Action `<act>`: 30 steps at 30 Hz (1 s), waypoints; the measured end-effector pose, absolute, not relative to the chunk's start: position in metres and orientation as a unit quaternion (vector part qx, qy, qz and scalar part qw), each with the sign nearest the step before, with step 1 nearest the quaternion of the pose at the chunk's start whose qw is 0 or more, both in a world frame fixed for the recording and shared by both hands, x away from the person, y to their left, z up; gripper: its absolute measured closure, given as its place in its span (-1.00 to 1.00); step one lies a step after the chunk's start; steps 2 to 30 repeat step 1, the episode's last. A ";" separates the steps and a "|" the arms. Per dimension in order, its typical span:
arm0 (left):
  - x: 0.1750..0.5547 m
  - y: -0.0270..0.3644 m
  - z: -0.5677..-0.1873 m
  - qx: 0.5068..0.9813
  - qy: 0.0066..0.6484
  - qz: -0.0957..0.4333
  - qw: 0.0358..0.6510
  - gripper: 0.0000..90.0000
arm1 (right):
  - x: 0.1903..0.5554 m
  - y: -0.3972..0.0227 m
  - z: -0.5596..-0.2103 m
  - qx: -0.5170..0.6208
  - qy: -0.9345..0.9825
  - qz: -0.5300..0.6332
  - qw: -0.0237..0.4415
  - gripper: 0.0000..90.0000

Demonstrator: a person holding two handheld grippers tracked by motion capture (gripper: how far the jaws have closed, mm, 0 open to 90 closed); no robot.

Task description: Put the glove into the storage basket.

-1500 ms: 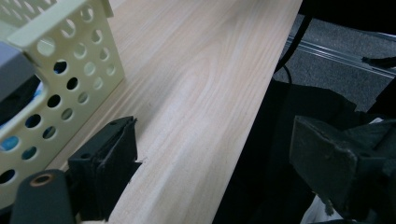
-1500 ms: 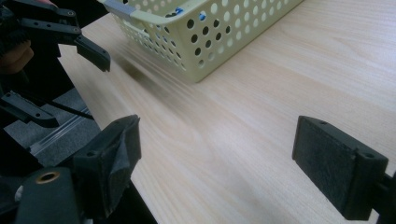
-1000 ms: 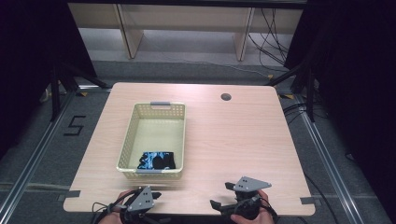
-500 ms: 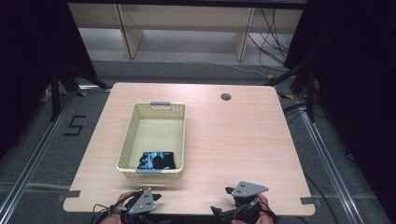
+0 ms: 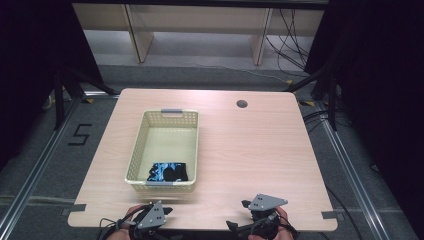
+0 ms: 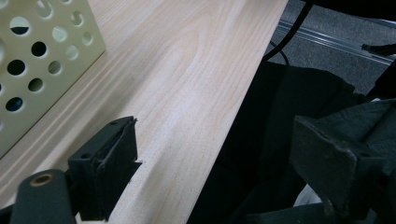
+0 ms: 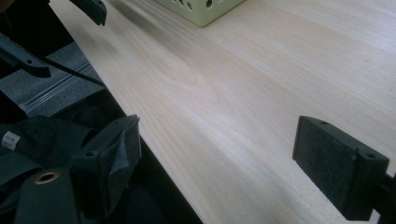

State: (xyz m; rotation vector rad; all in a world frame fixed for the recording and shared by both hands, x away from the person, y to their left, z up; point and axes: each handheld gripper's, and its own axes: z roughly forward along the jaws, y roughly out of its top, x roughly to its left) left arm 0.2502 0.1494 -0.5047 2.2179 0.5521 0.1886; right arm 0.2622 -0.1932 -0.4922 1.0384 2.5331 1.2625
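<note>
Two grippers, one basket, one dark item in it, one table. Your left gripper point(image 5: 165, 212) sits at the table's point(image 5: 250, 150) near edge, just in front of the basket point(image 5: 142, 145); jaws spread wide, nothing between them, one jaw over the wood and one past the edge. Your right gripper point(image 5: 239, 216) is also at the near edge, off to the right of the basket and well apart from it; jaws wide open too, empty, touching nothing you can see. The cream basket stands left of centre on the table. One black-and-blue item point(image 5: 167, 172) lies at the basket's near end, against its front wall.
</note>
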 end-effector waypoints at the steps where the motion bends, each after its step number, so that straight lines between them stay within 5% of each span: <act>1: 0.250 0.149 -0.505 0.881 0.219 0.075 0.412 -0.67 | 0.262 -0.193 -0.492 0.344 0.839 0.418 0.063 -0.64; 30: 0.250 0.149 -0.505 0.881 0.219 0.075 0.412 -0.67 | 0.262 -0.193 -0.492 0.344 0.839 0.418 0.063 -0.64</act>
